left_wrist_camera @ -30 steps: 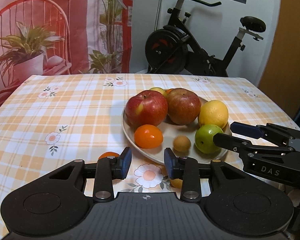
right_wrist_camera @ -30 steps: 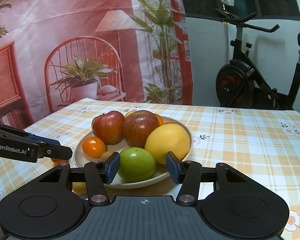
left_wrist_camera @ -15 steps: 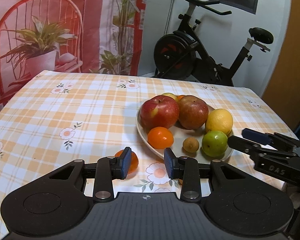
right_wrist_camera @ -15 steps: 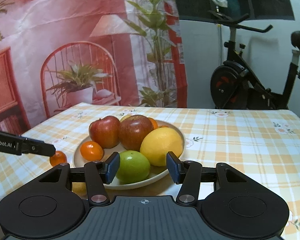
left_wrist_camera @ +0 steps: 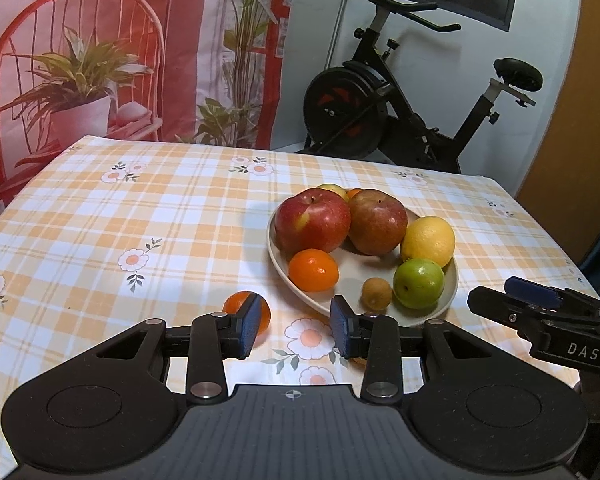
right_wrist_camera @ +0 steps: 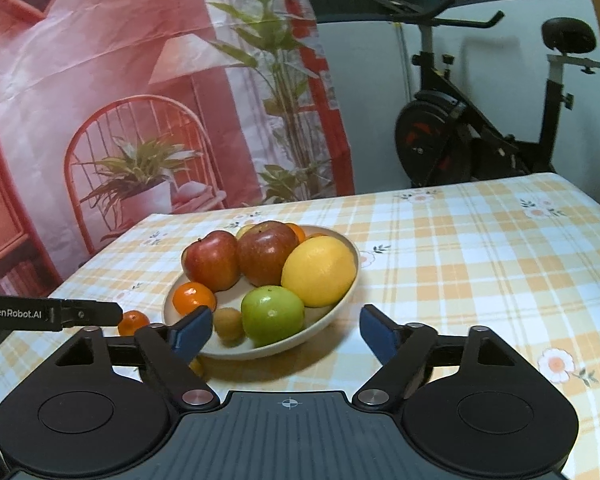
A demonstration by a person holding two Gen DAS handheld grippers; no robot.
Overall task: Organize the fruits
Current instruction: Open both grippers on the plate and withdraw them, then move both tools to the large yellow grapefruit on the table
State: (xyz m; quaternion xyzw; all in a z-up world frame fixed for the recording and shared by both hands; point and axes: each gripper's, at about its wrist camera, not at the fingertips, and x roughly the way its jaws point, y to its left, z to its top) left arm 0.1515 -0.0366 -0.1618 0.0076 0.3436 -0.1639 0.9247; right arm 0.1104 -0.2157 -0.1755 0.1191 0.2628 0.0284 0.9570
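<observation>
**Operator A:** What is the condition of the two tools?

**Operator B:** The right gripper has just been opening; its jaws now stand spread wide, with nothing pinched. The plate sits just ahead of them, and the green apple lies directly in front of the gap, apart from both pads. The left gripper has also just been opening, though only slightly. Its jaws stand narrowly parted and empty, with bare tablecloth showing between them.

**Operator A:** Where are the fruits relative to each tool?

**Operator B:** Most are on the plate: two red apples, a lemon, a mandarin, the green apple and a small brown fruit. One loose mandarin lies on the tablecloth off the plate, partly hidden behind the left gripper's left finger. A further small yellowish fruit appears under the plate's near edge; its type cannot be determined.

**Operator A:** Why is the left tool positioned there?

**Operator B:** Probably to collect the loose mandarin, the nearest fruit off the plate. The narrow gap looks too small for it, so further spreading would likely be needed. The wide right jaws suggest a release of the green apple, judging by its position.
</observation>
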